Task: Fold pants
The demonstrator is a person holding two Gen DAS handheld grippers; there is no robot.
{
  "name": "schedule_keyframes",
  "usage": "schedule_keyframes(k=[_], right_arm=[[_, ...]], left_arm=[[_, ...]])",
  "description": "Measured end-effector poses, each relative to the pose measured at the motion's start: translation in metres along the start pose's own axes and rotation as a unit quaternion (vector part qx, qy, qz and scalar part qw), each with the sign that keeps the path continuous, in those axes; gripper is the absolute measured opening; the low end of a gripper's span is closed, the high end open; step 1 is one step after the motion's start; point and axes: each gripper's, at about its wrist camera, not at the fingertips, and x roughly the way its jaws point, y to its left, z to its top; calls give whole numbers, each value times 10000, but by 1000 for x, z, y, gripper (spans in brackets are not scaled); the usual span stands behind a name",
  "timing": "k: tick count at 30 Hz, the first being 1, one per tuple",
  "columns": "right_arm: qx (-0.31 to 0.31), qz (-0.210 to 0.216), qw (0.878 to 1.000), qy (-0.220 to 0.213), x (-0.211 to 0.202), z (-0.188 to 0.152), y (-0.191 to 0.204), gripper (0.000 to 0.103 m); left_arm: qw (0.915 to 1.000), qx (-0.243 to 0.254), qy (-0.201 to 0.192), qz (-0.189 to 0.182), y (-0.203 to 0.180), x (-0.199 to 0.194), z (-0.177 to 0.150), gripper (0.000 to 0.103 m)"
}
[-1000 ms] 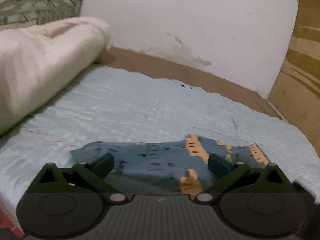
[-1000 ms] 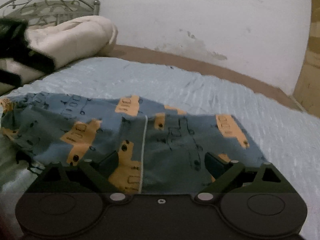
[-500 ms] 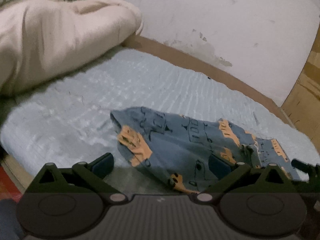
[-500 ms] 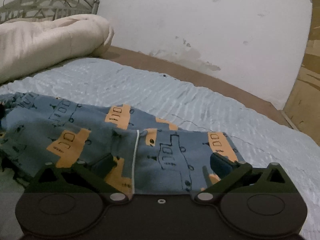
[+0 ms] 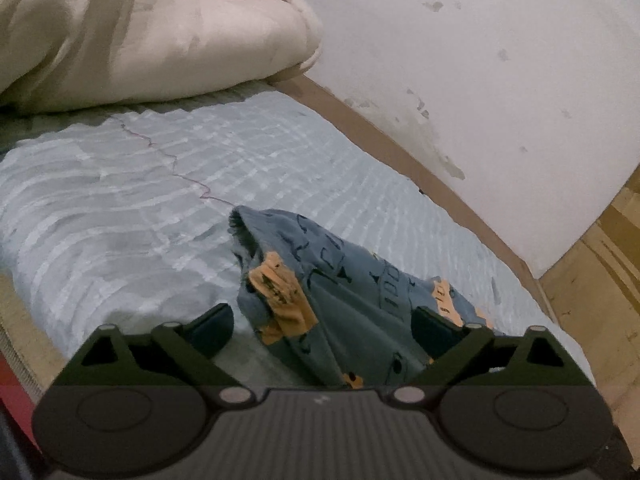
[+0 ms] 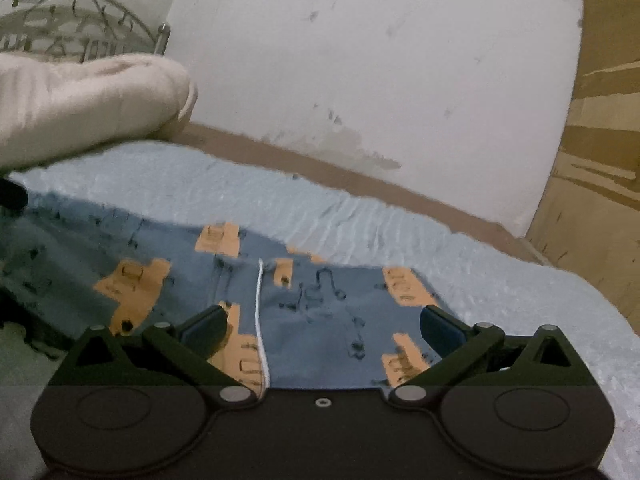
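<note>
The blue pants with orange vehicle prints point(image 5: 344, 292) lie rumpled on the light blue bedspread point(image 5: 120, 208). In the left wrist view my left gripper point(image 5: 324, 324) is open over the near end of the pants, with the cloth between its spread fingers. In the right wrist view the pants point(image 6: 304, 296) lie spread flat, a white seam line running down the middle. My right gripper point(image 6: 324, 324) is open just above them and holds nothing.
A rolled cream blanket point(image 5: 152, 32) lies at the bed's left end, with a metal headboard point(image 6: 76, 28) behind it. A white scuffed wall point(image 6: 360, 60) runs along the far side, a brown bed edge point(image 5: 400, 148) below it. Wooden panelling point(image 6: 600, 160) stands at right.
My left gripper has swung left and closer to the pants' end, so the blanket now fills its upper view. My right gripper has dipped a little over the flat cloth.
</note>
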Motion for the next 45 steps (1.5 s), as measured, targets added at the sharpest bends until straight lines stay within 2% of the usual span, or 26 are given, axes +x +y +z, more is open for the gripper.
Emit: schedule_keyframes(k=[5,9,12,17,25,30,33,38,43,45], right_arm=[[414,-227,9988,-104,-2,15,-18,102],[354,-278,9989,157,9,9,-22,102],[266,-149,9975,636,21,-4,-17,102],[295,-197,9979,540,21,-15,-14,102],[686,-40,9958,598,24,-20,-24,102],[836,52,9946,612,25,-21,-28,102],[934,82,9944,478,21,-22,-32,102],[1214,139,9925,-64,-4,-14,-51,102],[841,-30,9962,-226,-25,-14,-75,102],[611,-242,9974,-300,-32,-19,-86,102]], left_arm=[[9992,-376,-120,108,8,-2,2,81],[9988,-444,-117,179,9,-3,2,70],[9983,-520,-58,249,11,-3,4,56],[9967,-742,35,340,16,-1,9,26],[9987,-285,-166,385,-11,-10,16,18],[9990,133,-354,251,-45,-17,25,17],[9979,447,-434,164,-70,-20,28,17],[9940,990,-455,-128,-119,-20,30,17],[9872,1439,-440,-537,-170,-12,24,16],[9830,1640,-424,-707,-191,-9,19,16]])
